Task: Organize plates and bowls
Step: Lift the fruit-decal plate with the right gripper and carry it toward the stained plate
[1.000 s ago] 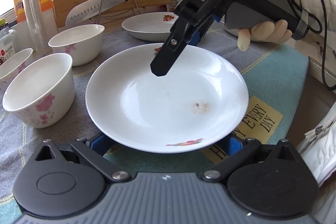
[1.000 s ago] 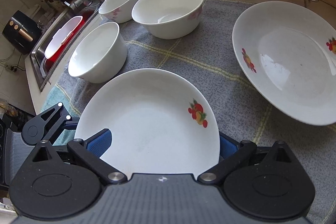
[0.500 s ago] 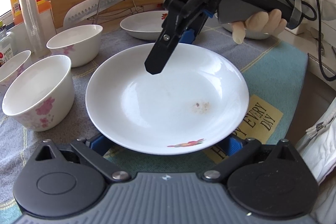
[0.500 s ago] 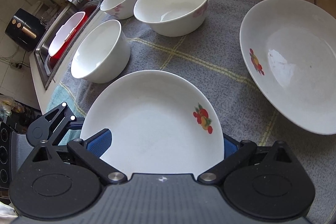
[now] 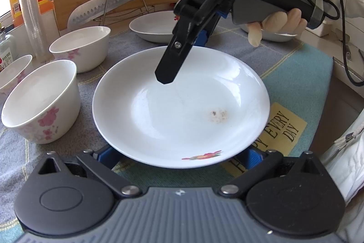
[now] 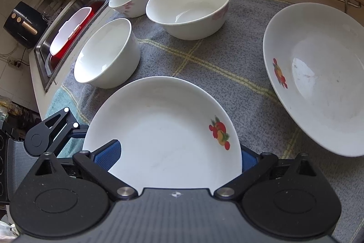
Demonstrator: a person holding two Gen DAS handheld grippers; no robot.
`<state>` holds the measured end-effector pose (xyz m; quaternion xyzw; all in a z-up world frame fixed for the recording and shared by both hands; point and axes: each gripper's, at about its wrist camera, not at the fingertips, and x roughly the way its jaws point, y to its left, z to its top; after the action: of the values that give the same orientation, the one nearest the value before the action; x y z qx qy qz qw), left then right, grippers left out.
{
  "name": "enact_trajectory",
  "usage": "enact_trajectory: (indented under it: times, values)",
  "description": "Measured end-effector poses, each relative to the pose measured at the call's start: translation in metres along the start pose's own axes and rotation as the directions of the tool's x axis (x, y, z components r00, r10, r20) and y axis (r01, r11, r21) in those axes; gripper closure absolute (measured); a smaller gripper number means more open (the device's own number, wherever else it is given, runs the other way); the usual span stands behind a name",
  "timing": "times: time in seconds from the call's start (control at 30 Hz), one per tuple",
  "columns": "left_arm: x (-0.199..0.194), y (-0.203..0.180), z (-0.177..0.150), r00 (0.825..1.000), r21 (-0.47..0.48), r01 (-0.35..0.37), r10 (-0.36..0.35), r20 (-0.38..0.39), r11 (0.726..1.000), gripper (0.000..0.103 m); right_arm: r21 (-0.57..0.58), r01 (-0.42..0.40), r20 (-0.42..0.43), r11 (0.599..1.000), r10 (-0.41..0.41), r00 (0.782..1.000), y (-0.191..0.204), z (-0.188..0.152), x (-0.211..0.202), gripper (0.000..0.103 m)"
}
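White ceramic: I am working on the plate [image 5: 182, 106], which is lying face up on the cloth [image 5: 295, 74] over the worktop, with its fruit print toward my left wrist camera.
Left gripper [image 5: 179, 155]: I am holding it at the plate's 6 o'clock. The fingers are spread wide, one blue pad [image 5: 107, 154] showing below the rim on each side, and they are clamping nothing. I cannot tell whether the rim is resting on them.
Right gripper [image 6: 178, 155]: I am bringing it in from about 1 o'clock, pitched down over the far rim. These fingers are parted wide too, with the plate filling the gap and not pinched.
Deciding relation: the plate is sitting between my two tools, so both are equally near. Being round, it has no long axis to line up with.
Likely destination: the second plate [image 5: 154, 24] is waiting at 12 o'clock, well apart.
Hazard: the nearest bowl [image 5: 43, 101] is standing just beside the rim at 9 o'clock.
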<state>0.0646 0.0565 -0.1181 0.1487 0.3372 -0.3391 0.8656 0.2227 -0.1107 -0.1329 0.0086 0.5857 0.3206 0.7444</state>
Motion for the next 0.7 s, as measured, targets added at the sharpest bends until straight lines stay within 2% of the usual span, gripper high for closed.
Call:
enact_trajectory:
  times: [0.7]
  values:
    - [0.0021, 0.0001, 0.0038, 1.0, 0.004, 0.012, -0.011, -0.028, 1.0, 0.001, 0.006, -0.003, -0.008, 1.0, 0.003, 1.0, 0.002, 0.0014, -0.0008, 0.0]
